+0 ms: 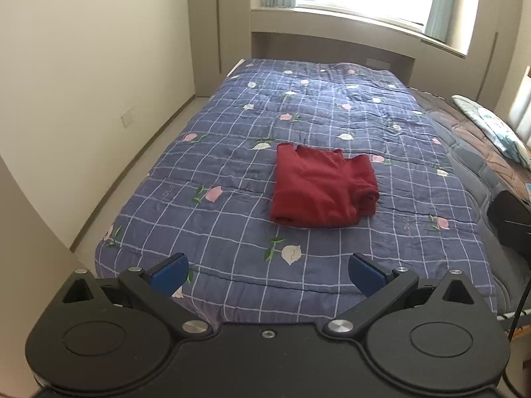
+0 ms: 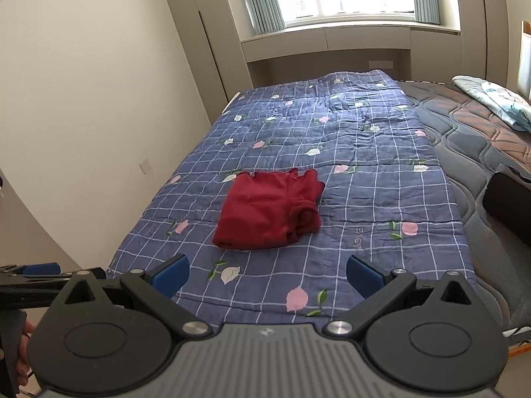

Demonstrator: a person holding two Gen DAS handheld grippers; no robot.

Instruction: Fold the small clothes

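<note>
Left wrist view shows me the red garment [image 1: 323, 187] folded on the quilt [image 1: 232, 199], both grippers [image 1: 268, 273] [image 2: 267, 275] spread, empty: done, I judge.

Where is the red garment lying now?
The folded red garment lies mid-quilt on the bed in both wrist views, ahead of both open tongs, touching neither.

Dark red garment [image 1: 318, 187]; blue quilt [image 1: 232, 172] with white grid, pink and white flowers
</note>
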